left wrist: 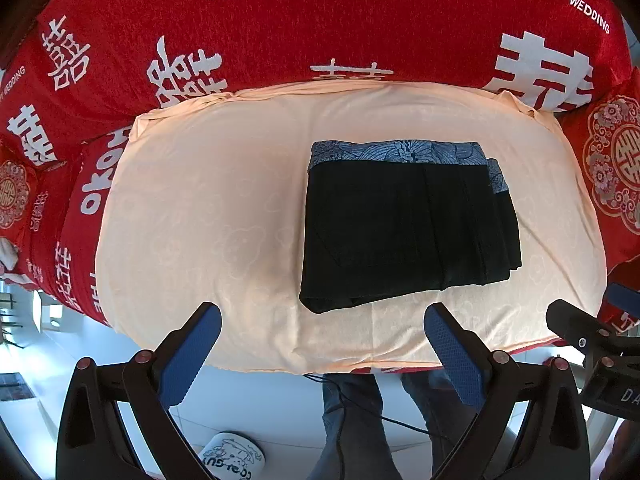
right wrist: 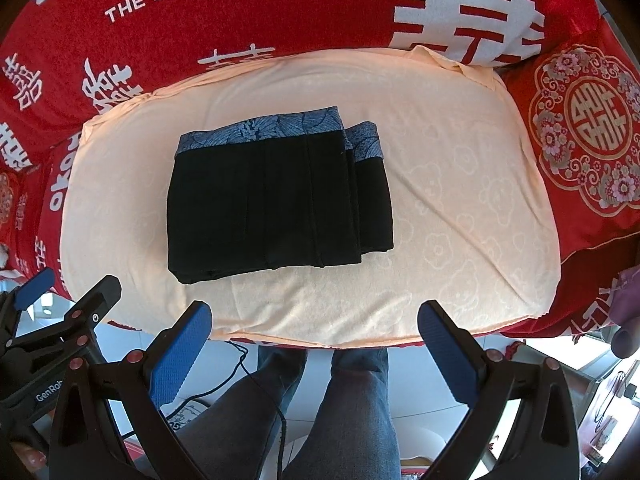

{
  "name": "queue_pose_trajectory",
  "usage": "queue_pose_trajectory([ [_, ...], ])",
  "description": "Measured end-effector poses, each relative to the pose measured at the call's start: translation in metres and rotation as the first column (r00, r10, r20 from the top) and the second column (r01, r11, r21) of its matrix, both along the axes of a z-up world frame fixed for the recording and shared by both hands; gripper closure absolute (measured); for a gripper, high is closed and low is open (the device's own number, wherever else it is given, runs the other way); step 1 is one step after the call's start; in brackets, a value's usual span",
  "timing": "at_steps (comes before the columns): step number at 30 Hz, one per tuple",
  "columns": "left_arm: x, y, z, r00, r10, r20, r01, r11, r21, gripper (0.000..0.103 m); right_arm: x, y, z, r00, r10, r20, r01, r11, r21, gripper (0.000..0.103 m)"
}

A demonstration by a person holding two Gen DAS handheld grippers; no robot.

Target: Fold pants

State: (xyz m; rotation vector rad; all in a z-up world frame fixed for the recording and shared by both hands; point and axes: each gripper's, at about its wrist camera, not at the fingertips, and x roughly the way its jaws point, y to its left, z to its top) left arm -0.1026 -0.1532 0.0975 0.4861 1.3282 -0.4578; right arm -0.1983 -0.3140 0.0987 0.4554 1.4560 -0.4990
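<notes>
Red sofa cover [left wrist: 280,28] with white "THE BIGDAY" print backs a peach towel [left wrist: 200,200] spread over the seat cushion. Pants [left wrist: 404,220] lie folded on the towel: a compact black rectangle, blue patterned waistband along the far edge, layered edges stepping out on the right side.

Left gripper [left wrist: 324,320]: jaws spread wide, nothing between the blue pads, held over the towel's near edge just short of the pants. Right gripper [right wrist: 314,320]: same, wide apart and empty, apart from the pants [right wrist: 276,200].

Left wrist view only: a white mug [left wrist: 232,456] with a cartoon print on the floor, and the pants offset to the right. Right wrist view only: a red embroidered cushion [right wrist: 588,128] at the far right, the left gripper's body at the lower left edge, and the person's jeans-clad legs [right wrist: 340,408] in fuller view.
</notes>
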Motion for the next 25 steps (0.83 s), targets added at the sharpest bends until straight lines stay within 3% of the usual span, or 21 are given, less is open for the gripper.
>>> queue_pose_trajectory([
  [25, -0.0034, -0.0004, 0.0008, 1.0, -0.011, -0.004, 0.011, 1.0, -0.011, 0.001, -0.0028, 0.0028, -0.0001, 1.0, 0.002, -0.002, -0.002, 1.0, -0.007, 0.0],
])
